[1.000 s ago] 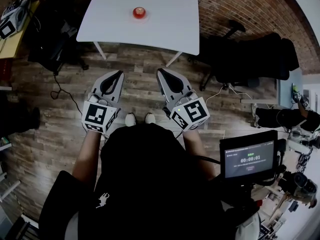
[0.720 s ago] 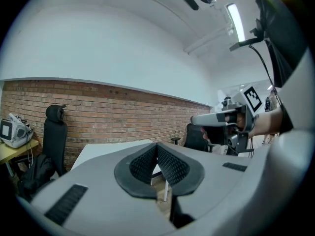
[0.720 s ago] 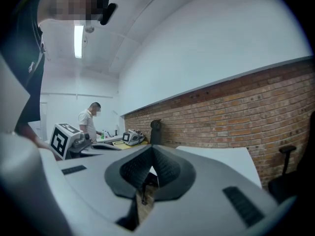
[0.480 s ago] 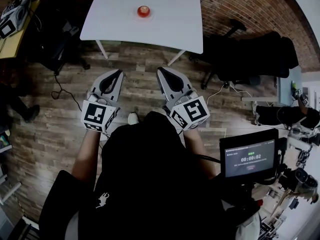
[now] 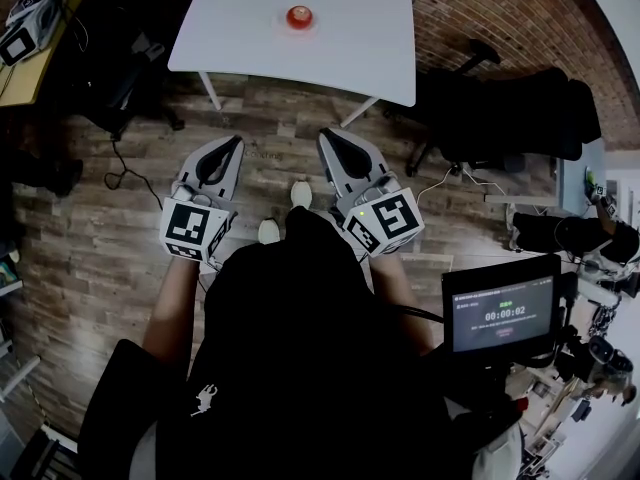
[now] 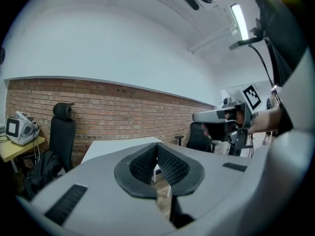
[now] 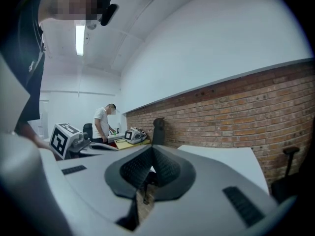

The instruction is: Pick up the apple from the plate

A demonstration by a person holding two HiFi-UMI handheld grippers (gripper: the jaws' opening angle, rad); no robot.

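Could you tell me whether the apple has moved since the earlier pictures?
No. The apple sits on its plate at the same spot on the table.

apple point(image 5: 299, 13): just 1
plate point(image 5: 289, 20): 1
white table point(image 5: 350, 43): 1
grippers: 2, left gripper point(image 5: 236, 141) plus right gripper point(image 5: 326, 134)
shoes point(image 5: 301, 192): 2
timer screen point(image 5: 503, 314): 1
black office chairs point(image 5: 505, 108): 2 by the table, far as I can tell

Red apple point(image 5: 299, 15), white table point(image 5: 350, 38), reddish brick wall point(image 6: 123, 112), brown plank floor point(image 5: 100, 238).
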